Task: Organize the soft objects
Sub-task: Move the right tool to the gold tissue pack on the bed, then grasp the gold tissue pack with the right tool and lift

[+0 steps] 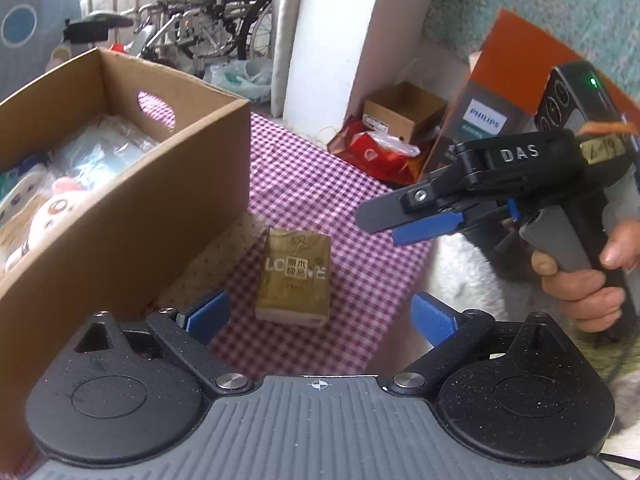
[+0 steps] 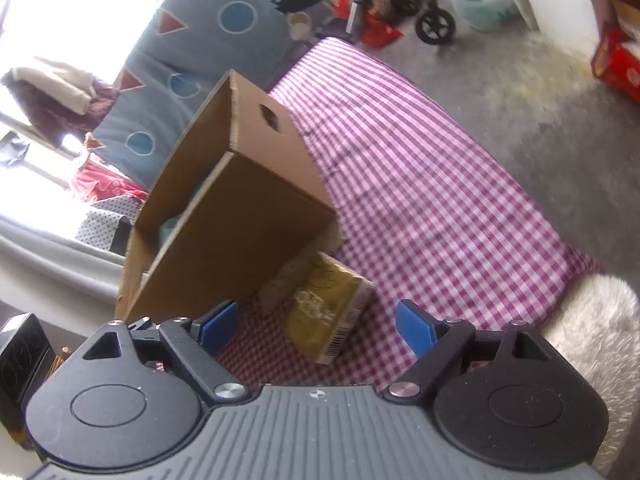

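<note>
- The left gripper (image 1: pixel 320 316) is nearest in its own view, its jaws spread wide with nothing between the blue pads (image 1: pixel 210 314).
- Just ahead of those pads a gold tissue pack (image 1: pixel 295 278) lies flat on the checked cloth (image 1: pixel 344 208), near the cloth's front edge and untouched.
- The pack sits just beside the near corner of the cardboard box (image 1: pixel 160 216), which stands on the cloth's left part.
- Inside the box lie a pink-and-white plush toy (image 1: pixel 52 208) and clear-wrapped soft packs (image 1: pixel 100 152).
- The right gripper (image 2: pixel 316 330) also has its jaws wide apart and empty, with the tissue pack (image 2: pixel 328 312) lying ahead between its pads, not pressed by them.
- From the left wrist view the right gripper (image 1: pixel 384 224) hangs above the cloth's right edge, a hand (image 1: pixel 580 284) wrapped round its grip.
- A white fluffy rug (image 2: pixel 592 320) meets the cloth's front right corner.
- Beyond the cloth's far edge stand an orange box (image 1: pixel 500 92), a small carton (image 1: pixel 404 110) and red bags (image 1: pixel 376 152).
- A wheelchair (image 1: pixel 208 20) is parked further back.
</note>
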`<state>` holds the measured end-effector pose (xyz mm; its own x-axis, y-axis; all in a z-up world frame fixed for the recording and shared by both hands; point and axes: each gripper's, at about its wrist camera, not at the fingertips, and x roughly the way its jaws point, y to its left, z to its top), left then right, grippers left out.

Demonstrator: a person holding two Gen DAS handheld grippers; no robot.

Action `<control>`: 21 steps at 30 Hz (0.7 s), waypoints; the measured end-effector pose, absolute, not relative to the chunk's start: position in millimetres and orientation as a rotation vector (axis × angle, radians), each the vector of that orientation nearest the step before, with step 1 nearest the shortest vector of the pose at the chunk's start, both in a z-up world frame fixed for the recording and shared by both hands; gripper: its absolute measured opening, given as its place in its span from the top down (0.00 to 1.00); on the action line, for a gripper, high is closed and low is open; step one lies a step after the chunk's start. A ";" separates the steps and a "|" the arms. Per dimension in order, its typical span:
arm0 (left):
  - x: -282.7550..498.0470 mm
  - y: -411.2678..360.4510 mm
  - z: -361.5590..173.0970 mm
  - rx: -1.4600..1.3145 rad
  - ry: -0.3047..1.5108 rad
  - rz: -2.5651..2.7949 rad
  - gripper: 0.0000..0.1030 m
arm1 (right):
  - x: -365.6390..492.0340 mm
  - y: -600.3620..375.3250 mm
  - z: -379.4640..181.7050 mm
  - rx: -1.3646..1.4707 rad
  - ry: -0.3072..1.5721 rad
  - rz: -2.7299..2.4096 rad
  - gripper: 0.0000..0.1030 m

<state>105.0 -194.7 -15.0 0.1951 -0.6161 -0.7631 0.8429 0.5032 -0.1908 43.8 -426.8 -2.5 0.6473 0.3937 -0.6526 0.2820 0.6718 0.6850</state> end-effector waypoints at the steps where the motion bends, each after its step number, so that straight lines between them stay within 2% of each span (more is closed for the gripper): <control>1: 105.0 -198.9 -19.1 0.310 0.891 -1.042 0.07 | 45.7 -427.2 -6.7 0.862 0.904 0.065 0.18; 11: 111.3 -232.6 -46.6 0.423 0.878 -0.985 0.22 | 57.9 -425.7 -30.5 0.912 0.951 0.082 0.31; 14: 110.8 -240.9 -53.3 0.464 0.866 -0.960 0.29 | 66.0 -423.2 -36.6 0.924 0.961 0.096 0.36; 16: 112.6 -246.0 -58.0 0.487 0.873 -0.946 0.38 | 70.0 -420.7 -36.7 0.919 0.962 0.101 0.36; 21: 118.7 -251.8 -67.6 0.505 0.919 -0.915 0.47 | 79.0 -413.4 -35.8 0.881 0.967 0.101 0.43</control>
